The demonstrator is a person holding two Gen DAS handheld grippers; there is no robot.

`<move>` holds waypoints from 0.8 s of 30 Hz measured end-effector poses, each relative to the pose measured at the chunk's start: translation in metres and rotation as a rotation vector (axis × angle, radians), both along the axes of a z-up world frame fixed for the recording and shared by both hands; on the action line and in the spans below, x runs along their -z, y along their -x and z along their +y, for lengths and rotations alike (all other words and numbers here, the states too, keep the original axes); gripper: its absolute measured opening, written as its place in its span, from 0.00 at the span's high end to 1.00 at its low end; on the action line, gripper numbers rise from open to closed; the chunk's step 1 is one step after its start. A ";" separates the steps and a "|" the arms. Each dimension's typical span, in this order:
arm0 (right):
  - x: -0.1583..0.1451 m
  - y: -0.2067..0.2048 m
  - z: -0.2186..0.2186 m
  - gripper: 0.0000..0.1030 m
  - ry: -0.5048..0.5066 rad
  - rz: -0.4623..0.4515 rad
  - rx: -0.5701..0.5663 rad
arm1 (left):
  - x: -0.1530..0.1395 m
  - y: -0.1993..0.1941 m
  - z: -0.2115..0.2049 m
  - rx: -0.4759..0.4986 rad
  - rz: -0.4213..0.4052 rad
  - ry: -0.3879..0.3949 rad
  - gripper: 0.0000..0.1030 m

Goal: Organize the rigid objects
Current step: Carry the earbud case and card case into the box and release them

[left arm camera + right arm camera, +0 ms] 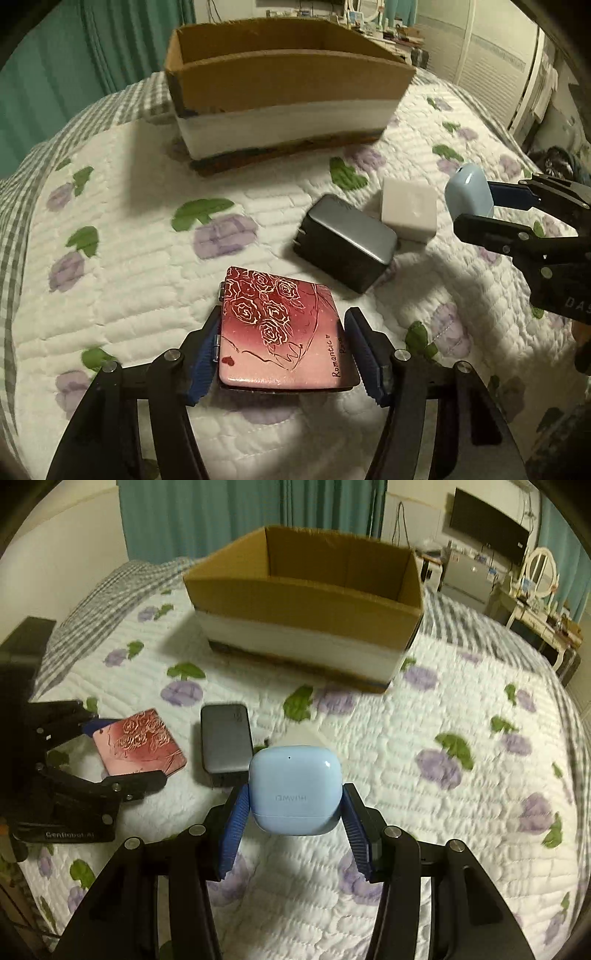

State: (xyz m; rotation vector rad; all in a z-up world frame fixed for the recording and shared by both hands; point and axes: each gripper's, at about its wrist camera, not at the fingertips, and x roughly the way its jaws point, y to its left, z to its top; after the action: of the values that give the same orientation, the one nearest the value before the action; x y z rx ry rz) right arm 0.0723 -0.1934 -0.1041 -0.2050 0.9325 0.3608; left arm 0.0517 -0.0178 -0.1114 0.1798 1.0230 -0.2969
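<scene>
Item: pale blue plastic earbud case [294, 794], clamped in my right hand-held gripper [293, 819] above the quilted bed [461, 812], ready for the open cardboard box [306, 602]. Item: red rose-printed square compact [282, 328], between my left hand-held gripper [282, 354] pads; grip unclear.

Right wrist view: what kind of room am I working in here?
Most likely a bedroom. The work surface is a bed with a quilted floral bedspread, teal curtains hang behind it, and a dressing table with a round mirror stands at the far right beside a wall-mounted TV.
</scene>
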 end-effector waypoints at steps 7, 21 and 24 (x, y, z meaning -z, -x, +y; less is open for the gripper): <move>-0.026 -0.014 -0.007 0.52 -0.030 -0.059 0.036 | -0.042 -0.009 -0.001 0.023 -0.089 0.015 0.38; -0.124 -0.097 0.009 0.52 -0.094 -0.241 0.048 | -0.155 -0.107 -0.019 -0.007 -0.297 0.088 0.38; -0.131 -0.119 0.011 0.52 -0.103 -0.255 0.060 | -0.161 -0.137 -0.020 -0.029 -0.302 0.095 0.38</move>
State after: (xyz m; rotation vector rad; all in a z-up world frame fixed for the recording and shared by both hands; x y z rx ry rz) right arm 0.1918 -0.1822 0.0268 -0.1252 0.6659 0.3178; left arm 0.1886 -0.0381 0.0500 0.1195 0.7104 -0.2820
